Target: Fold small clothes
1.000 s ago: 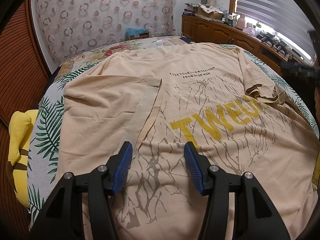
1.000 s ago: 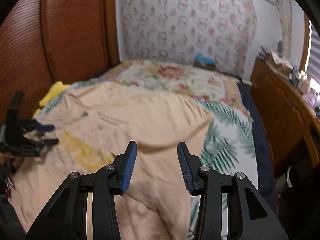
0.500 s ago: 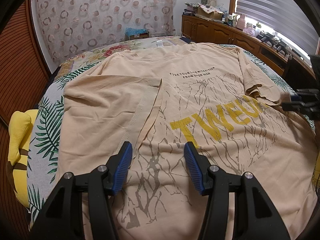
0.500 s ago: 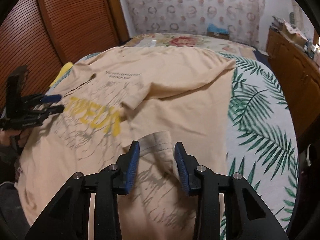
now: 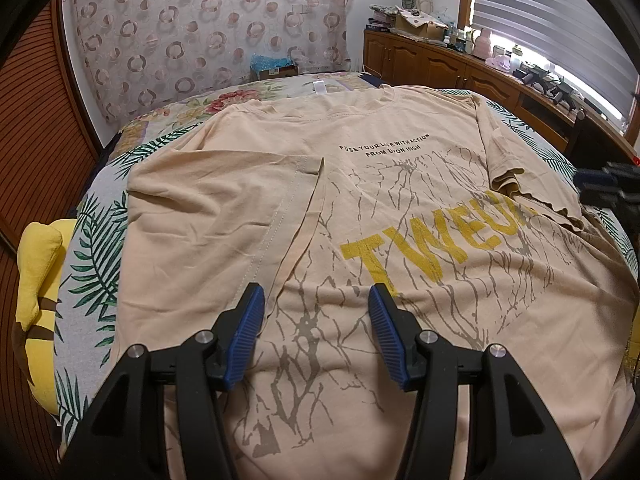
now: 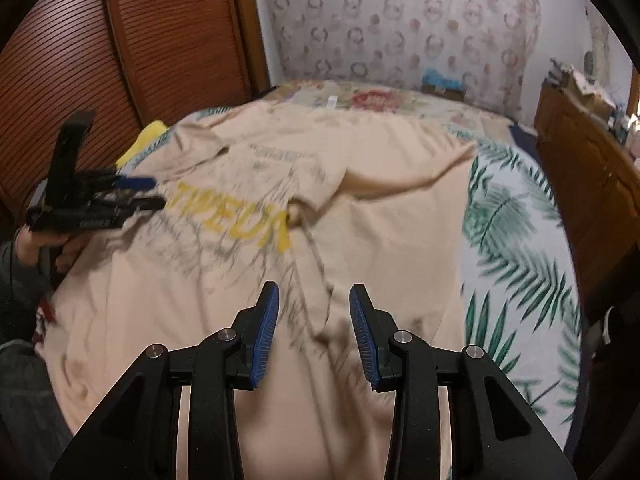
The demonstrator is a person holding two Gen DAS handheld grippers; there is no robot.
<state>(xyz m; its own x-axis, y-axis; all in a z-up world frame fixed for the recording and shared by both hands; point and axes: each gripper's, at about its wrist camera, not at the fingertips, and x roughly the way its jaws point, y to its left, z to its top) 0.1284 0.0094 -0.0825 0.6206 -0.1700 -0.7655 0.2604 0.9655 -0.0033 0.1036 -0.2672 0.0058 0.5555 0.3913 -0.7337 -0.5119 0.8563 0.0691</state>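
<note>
A peach T-shirt (image 5: 400, 200) with a yellow print lies spread on the bed, both sleeves folded inward. My left gripper (image 5: 316, 294) hovers open over the lower front, just right of the folded left sleeve's hem (image 5: 280, 232), with nothing between its pads. The right wrist view is blurred. There the T-shirt (image 6: 360, 200) shows a raised fold (image 6: 320, 308) running up between the jaws of my right gripper (image 6: 316, 291). Those jaws stand apart and do not press the cloth. The left gripper (image 6: 158, 191) shows at the far left, held by a hand (image 6: 32, 240).
A leaf-print bedspread (image 6: 520, 240) shows around the shirt. A yellow plush toy (image 5: 36, 280) lies at the bed's left edge beside slatted wooden doors (image 6: 160, 40). A cluttered wooden dresser (image 5: 460, 68) runs along the right wall. A small box (image 5: 274, 66) sits at the headboard.
My right gripper has swung down and in over the shirt's right side, and its jaws have narrowed a little. The left gripper has stayed put.
</note>
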